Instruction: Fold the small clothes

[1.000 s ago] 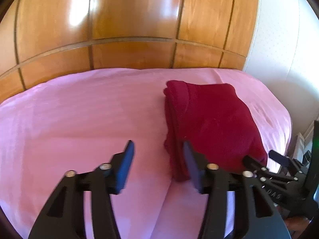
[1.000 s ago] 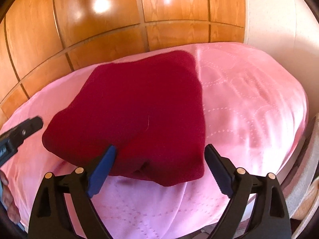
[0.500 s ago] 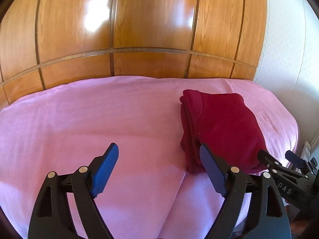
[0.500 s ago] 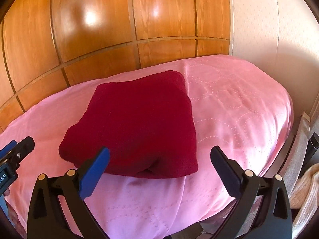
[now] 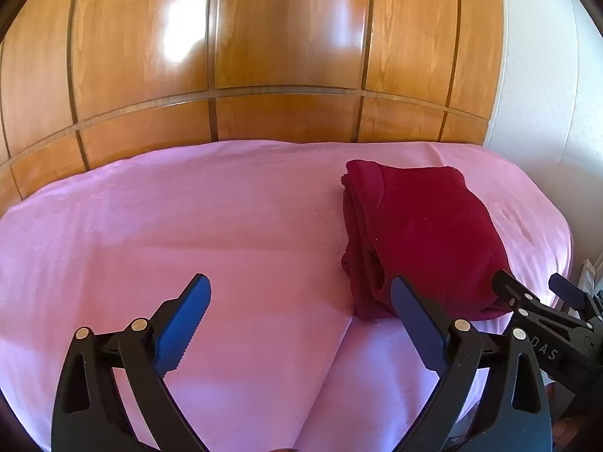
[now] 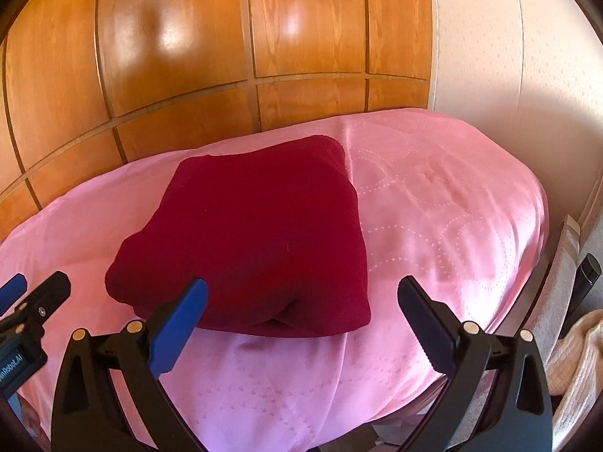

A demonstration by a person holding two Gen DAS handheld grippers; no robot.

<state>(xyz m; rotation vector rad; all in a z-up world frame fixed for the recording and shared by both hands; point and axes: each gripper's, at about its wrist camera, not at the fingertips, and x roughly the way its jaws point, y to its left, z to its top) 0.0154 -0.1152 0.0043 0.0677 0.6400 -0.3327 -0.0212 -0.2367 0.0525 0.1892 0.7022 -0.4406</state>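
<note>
Pink bedspread (image 6: 433, 203) beneath wooden panelling (image 5: 264, 37) bears a folded red garment (image 6: 256, 233); both jaws wide, empty.

Glossy wooden wardrobe panels (image 5: 286, 37) stand behind the pink-covered bed (image 5: 188, 226), white wall (image 6: 490, 37) alongside.

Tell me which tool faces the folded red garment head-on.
The right tool: the garment lies straight ahead of it; from the left tool it sits off to the right. Both tools' jaws have just been opening, nothing between them.
</note>
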